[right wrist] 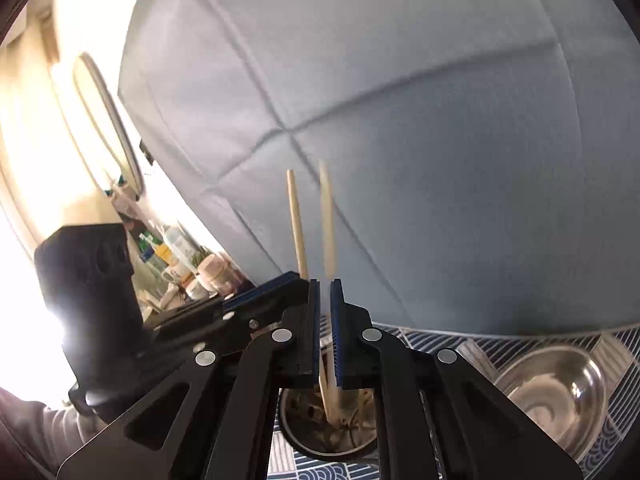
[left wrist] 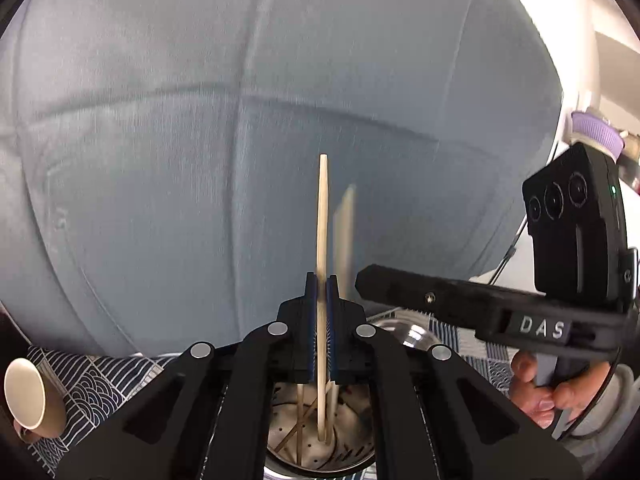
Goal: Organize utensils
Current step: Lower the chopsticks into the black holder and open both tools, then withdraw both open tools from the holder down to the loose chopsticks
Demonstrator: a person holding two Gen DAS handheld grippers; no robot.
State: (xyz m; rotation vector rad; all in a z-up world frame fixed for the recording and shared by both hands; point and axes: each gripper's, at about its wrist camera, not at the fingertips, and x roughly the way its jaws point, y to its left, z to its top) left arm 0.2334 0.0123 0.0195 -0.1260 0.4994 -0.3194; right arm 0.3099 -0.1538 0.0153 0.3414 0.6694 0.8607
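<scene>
My left gripper (left wrist: pixel 322 282) is shut on a pale wooden chopstick (left wrist: pixel 323 220) that stands upright. Its lower end reaches down into the perforated metal utensil holder (left wrist: pixel 344 440), where other sticks lie. Close on its right, my right gripper (left wrist: pixel 358 280) holds a second, blurred chopstick (left wrist: pixel 346 232). In the right wrist view, my right gripper (right wrist: pixel 325 284) is shut on that chopstick (right wrist: pixel 328 220), which also runs down into the holder (right wrist: pixel 304 436). The left gripper (right wrist: pixel 300 278) with its chopstick (right wrist: pixel 296 220) stands just to the left.
A patterned blue-and-white cloth (left wrist: pixel 92 384) covers the table. A beige cup (left wrist: pixel 24 394) lies at the left, and a steel bowl (right wrist: pixel 556 384) sits right of the holder. A blue padded sofa back (left wrist: pixel 280 100) fills the background. A person's hand (left wrist: pixel 536 392) grips the right handle.
</scene>
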